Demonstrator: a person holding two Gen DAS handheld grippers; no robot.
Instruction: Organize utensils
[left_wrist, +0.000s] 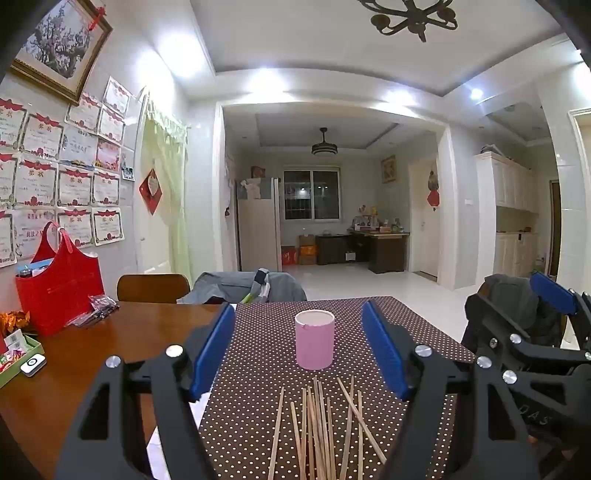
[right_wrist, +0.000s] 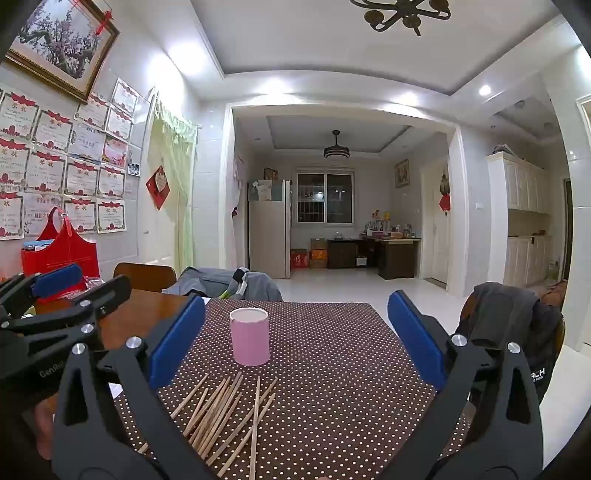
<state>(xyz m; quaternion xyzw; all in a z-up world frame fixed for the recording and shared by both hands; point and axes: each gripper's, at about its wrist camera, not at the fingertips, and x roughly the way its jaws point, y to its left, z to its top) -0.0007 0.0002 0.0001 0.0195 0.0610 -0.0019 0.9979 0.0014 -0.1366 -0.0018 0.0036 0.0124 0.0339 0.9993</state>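
Pink and upright, the cup (left_wrist: 314, 339) stands on the dotted cloth (left_wrist: 258, 354) that covers the right part of your bench (left_wrist: 110, 354), mouth up. The chopsticks (left_wrist: 321, 432) lie loose on the cloth just on your side of the cup, apart from it. In the left wrist view most of them run lengthwise away from you toward the cup, nearly parallel, with a couple on the right crossing at a slant. In the right wrist view the same pile (right_wrist: 225, 417) fans up and to the right, and one stick lies almost straight toward the far edge, over the others.

Your left tool (left_wrist: 299, 350) hangs above the pile with its blue pads spread wide; the cup shows in the gap between them and nothing is gripped. Your right tool (right_wrist: 295, 339) is likewise spread wide and holds nothing; the cup sits left of centre in its gap. The two tools are side by side, near each other.

Right of the pile and cup, the cloth is bare up to its right and far edges. On the bare wood to the left, a red bag (left_wrist: 59, 284) and a green tray (left_wrist: 14, 358) stand well apart from the chopsticks. Chairs draped with clothing (left_wrist: 243, 286) stand against the far edge and the right side.
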